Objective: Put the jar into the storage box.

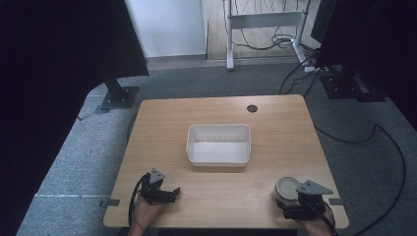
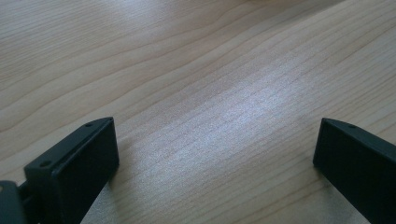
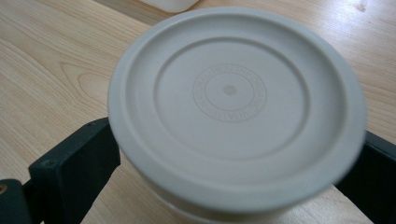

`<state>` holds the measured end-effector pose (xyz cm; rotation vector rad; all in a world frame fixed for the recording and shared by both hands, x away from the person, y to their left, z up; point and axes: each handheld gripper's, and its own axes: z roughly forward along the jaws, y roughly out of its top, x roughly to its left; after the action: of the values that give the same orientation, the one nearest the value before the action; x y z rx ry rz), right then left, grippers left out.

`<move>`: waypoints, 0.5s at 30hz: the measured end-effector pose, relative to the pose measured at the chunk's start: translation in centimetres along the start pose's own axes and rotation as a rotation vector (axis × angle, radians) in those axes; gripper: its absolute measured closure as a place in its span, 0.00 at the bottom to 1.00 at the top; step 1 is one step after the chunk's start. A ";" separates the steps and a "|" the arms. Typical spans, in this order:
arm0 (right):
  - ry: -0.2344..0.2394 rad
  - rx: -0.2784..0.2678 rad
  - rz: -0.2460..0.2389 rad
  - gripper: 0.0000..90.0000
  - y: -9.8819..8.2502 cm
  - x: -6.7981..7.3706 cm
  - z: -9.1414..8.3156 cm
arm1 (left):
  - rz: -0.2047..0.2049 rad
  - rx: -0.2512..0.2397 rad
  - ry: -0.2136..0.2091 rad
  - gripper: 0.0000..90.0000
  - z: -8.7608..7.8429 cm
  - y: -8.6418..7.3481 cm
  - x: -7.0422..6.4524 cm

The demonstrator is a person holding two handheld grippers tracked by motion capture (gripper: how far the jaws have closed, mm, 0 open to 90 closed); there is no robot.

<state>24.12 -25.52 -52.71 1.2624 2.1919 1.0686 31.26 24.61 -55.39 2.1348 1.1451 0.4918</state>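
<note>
So the right gripper (image 1: 295,204) sits near the table's (image 1: 275,118) front right corner, and a round white lidded container (image 3: 236,107) is right between its jaws. In the right gripper view the jaws flank the tub's body under the overhanging lid; they're at the sides, but I can't tell if they're actually pressing or just beside it. The near table edge is just behind that gripper and the right edge is close on its outer side, so not much room there. Ahead and inward there's plenty of bare wood.

The left gripper (image 1: 164,192) rests near the front left corner, jaws spread wide with nothing but wood grain between them. The near edge is right behind it too.

A white rectangular bin (image 1: 219,144) sits ahead of both grippers, roughly midway between them, well apart from each.
</note>
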 end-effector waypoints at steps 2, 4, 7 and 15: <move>-0.001 0.002 -0.002 0.00 0.1 0.0 0.1 | 0.000 0.000 0.000 0.00 0.0 0.0 0.0; -0.003 0.007 -0.004 0.01 0.2 0.1 0.4 | 0.000 0.000 0.000 0.00 0.0 0.0 0.0; -0.006 0.015 -0.006 0.01 0.3 0.1 0.7 | 0.000 0.000 0.000 0.00 0.0 0.0 0.0; -0.028 0.021 -0.010 0.10 0.1 0.0 1.0 | 0.000 0.000 0.000 0.00 0.0 0.0 0.0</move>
<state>24.81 -25.06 -53.23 1.2668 2.1915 1.0202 31.26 24.61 -55.39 2.1347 1.1449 0.4923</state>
